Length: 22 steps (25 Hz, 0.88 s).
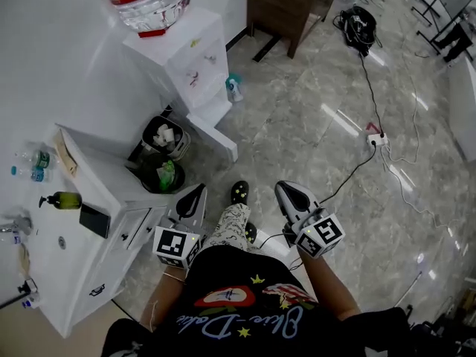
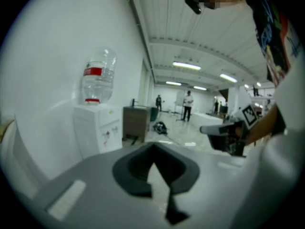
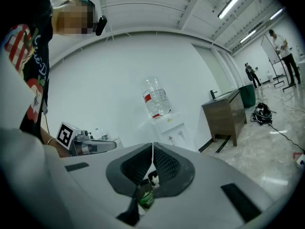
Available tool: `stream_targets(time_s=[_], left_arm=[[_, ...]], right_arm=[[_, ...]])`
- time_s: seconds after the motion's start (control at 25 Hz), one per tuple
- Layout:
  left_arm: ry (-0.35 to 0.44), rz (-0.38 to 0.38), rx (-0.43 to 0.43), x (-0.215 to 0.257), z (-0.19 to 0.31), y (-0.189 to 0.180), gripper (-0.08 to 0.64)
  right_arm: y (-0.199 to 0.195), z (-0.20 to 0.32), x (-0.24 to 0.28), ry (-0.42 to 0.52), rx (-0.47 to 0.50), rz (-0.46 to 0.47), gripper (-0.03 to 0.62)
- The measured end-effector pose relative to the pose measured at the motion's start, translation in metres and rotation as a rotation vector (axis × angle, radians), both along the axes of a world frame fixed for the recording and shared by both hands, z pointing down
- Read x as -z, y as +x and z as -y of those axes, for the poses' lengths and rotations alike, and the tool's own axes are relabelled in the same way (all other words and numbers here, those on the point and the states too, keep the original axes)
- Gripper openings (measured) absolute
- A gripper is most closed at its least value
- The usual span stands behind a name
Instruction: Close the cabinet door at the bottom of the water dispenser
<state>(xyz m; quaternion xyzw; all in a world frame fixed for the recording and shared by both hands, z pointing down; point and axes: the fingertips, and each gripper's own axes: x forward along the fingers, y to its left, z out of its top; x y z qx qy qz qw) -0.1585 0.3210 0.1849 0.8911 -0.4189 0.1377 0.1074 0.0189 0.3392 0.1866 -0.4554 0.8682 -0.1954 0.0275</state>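
The white water dispenser [image 1: 184, 59] stands against the wall at the upper left, with a clear bottle [image 1: 147, 0] on top. Low at its base a white cabinet door [image 1: 217, 134] swings out over the floor. My left gripper [image 1: 193, 195] and right gripper [image 1: 287, 190] hover near my body, well short of the door, with the jaws together and nothing held. The left gripper view shows the left gripper [image 2: 153, 149] and the dispenser [image 2: 97, 128] far off to the left. In the right gripper view the right gripper [image 3: 152, 147] points toward the dispenser [image 3: 174, 132].
A black waste bin [image 1: 160, 158] with rubbish stands between the dispenser and a white drawer cabinet [image 1: 82, 236] that carries bottles. A brown desk [image 1: 286, 6], a black bag [image 1: 359, 24] and a power strip [image 1: 377, 138] with trailing cables lie on the marble floor. People stand far off.
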Motion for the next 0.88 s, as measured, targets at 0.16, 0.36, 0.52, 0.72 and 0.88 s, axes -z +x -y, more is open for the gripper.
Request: stream_targets(time_s=[0.16, 0.36, 0.52, 0.72, 0.88], left_arm=[[-0.05, -0.03, 0.045, -0.031, 0.057, -0.002, -0.003], [-0.039, -0.001, 0.017, -0.072, 0.143, 0.011, -0.003], [-0.059, -0.004, 0.053, -0.114, 0.201, 0.015, -0.003], [-0.145, 0.065, 0.083, -0.197, 0.23, 0.015, -0.003], [-0.307, 0.126, 0.157, -0.293, 0.226, -0.002, -0.003]], right_arm=[[0.011, 0.052, -0.013, -0.025, -0.015, -0.017, 0.017], [0.016, 0.136, -0.035, -0.07, -0.019, -0.035, 0.017], [0.014, 0.205, -0.077, -0.142, -0.026, 0.001, 0.017], [-0.01, 0.25, -0.144, -0.234, 0.042, 0.0, 0.017], [-0.038, 0.266, -0.201, -0.263, 0.156, -0.026, 0.017]])
